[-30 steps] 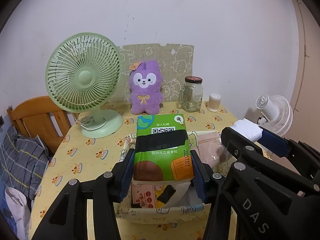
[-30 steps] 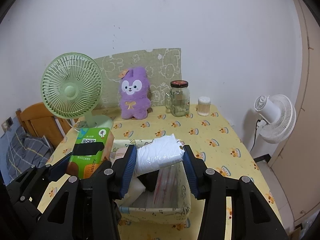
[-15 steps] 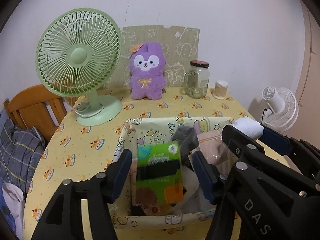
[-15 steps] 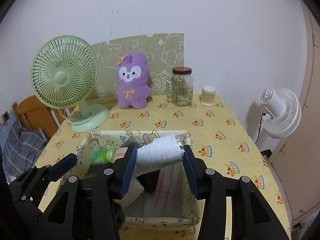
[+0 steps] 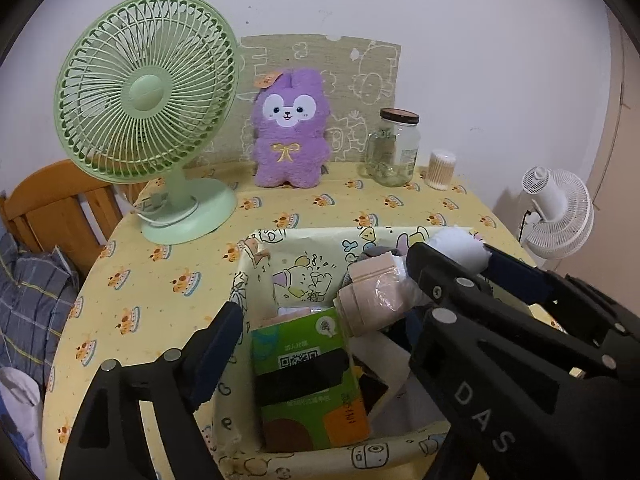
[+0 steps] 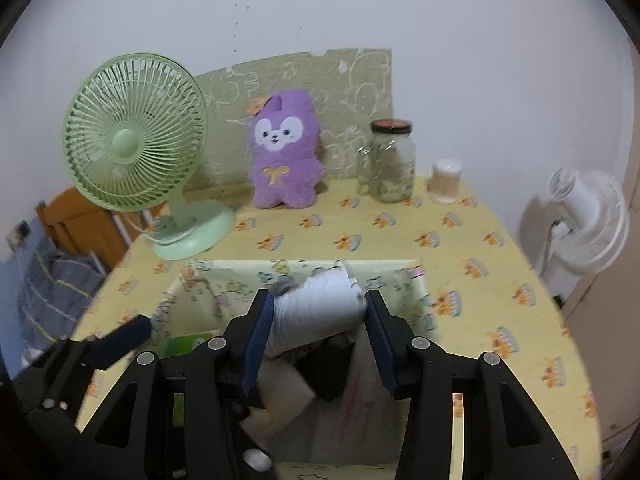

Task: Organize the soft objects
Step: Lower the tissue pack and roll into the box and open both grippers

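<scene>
Landmark: the soft cream fabric basket printed with cartoon animals (image 5: 256,288), set on the desk under a yellow cloth with small orange motifs (image 5: 132,292).

Left of the basket and farther back — a pale green plastic desk fan (image 5: 146,92) on its round base. Behind the basket, against the wall, a fluffy purple plush rabbit (image 5: 290,132); to the right of that, a clear glass jar with a dark lid (image 5: 394,148).

Inside the basket, upright at its near left: a green packet of tissues with a black band (image 5: 304,376). Straddling it, the left hand-held gripper (image 5: 320,344), jaws opening, blue pads clear of the packet.

Over the basket's middle, the right hand-held gripper (image 6: 320,320), clenched on a white rolled soft bundle (image 6: 320,308) — not yet set down.
</scene>
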A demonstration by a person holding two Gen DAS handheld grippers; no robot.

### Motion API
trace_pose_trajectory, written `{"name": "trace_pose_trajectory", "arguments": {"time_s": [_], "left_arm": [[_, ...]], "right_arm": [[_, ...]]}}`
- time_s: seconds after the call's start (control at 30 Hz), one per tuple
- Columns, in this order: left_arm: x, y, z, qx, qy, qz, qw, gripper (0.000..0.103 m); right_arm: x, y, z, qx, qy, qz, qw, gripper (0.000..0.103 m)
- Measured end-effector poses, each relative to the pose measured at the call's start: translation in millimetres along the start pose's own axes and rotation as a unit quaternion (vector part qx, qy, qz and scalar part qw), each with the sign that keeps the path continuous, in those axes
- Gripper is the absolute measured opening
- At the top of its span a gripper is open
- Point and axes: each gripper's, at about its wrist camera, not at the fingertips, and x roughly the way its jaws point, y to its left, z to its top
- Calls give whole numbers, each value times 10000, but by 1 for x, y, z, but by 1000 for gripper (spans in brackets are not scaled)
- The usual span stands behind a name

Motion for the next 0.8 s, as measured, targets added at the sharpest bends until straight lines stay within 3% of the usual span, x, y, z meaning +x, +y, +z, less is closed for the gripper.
{"name": "trace_pose_trajectory", "arguments": {"time_s": [0.13, 0.2, 0.27, 0.43, 0.8], "left_arm": [[4, -2, 0, 24, 29, 14, 10000, 86], [5, -3, -1, 44, 38, 13, 10000, 87], [5, -4, -1, 68, 40, 33, 10000, 88], [4, -6, -2, 83, 20, 46, 10000, 92], [-16, -20, -2, 216, -158, 173, 9995, 97]], "right_arm": [[7, -1, 0, 13, 57, -33, 10000, 52], [10, -1, -1, 34, 119, -15, 9999, 60], [13, -2, -1, 36, 147, -62, 9999, 80], [10, -3, -1, -6, 124, -188, 9997, 89], [-15, -9, -3, -39, 18, -256, 9997, 93]]}}
